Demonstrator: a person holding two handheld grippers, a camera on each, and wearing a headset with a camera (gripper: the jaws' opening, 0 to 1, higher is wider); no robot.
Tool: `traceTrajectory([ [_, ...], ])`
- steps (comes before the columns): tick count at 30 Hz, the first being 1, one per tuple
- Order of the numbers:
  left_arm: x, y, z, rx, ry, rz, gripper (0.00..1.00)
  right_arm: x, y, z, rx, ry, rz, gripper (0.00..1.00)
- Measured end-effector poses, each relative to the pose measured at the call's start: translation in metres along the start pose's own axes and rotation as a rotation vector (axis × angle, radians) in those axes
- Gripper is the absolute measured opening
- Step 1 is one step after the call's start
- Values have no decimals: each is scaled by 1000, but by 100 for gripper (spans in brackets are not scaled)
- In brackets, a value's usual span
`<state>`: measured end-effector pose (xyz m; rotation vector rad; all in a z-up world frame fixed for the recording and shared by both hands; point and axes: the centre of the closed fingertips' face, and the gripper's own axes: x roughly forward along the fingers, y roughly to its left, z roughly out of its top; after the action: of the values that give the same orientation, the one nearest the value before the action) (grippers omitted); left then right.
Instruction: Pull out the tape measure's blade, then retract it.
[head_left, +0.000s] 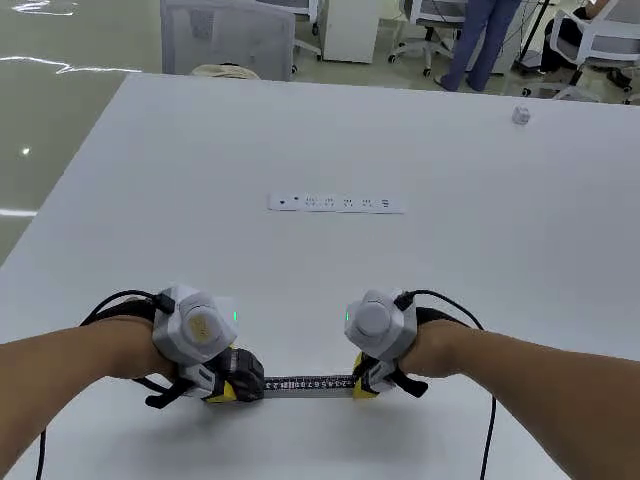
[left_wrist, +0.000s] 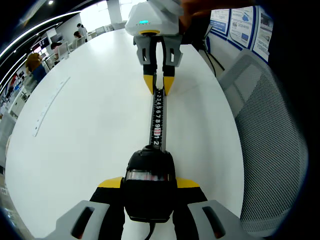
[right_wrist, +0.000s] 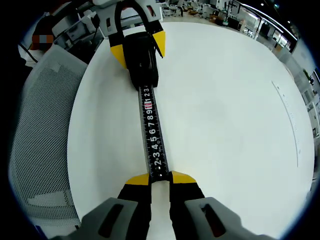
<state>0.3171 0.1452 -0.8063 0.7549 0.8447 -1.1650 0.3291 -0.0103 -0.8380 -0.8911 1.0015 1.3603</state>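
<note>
The black tape measure case (left_wrist: 149, 182) sits clamped in my left gripper (left_wrist: 149, 181), seen from the other side as the case (right_wrist: 141, 57) and low in the head view as the case (head_left: 243, 378). Its white numbered blade (right_wrist: 153, 135) runs out along the white table to my right gripper (right_wrist: 160, 176), which is shut on the blade's tip. The blade (head_left: 308, 383) spans the short gap between the left gripper (head_left: 232, 388) and the right gripper (head_left: 362, 385). In the left gripper view the blade (left_wrist: 157, 117) reaches the right gripper (left_wrist: 159, 86), showing about a dozen centimetre marks.
A flat white power strip (head_left: 336, 203) lies mid-table, beyond the grippers. A small grey object (head_left: 520, 116) rests near the far right edge. A mesh chair (right_wrist: 45, 130) stands by the near table edge. Chairs and a standing person (head_left: 480, 40) are past the far edge.
</note>
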Motion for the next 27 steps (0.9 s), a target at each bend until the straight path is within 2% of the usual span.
traceTrajectory([
  [27, 0, 0, 0, -5, 3, -2, 33, -5, -4, -14, 14, 9, -5, 12],
])
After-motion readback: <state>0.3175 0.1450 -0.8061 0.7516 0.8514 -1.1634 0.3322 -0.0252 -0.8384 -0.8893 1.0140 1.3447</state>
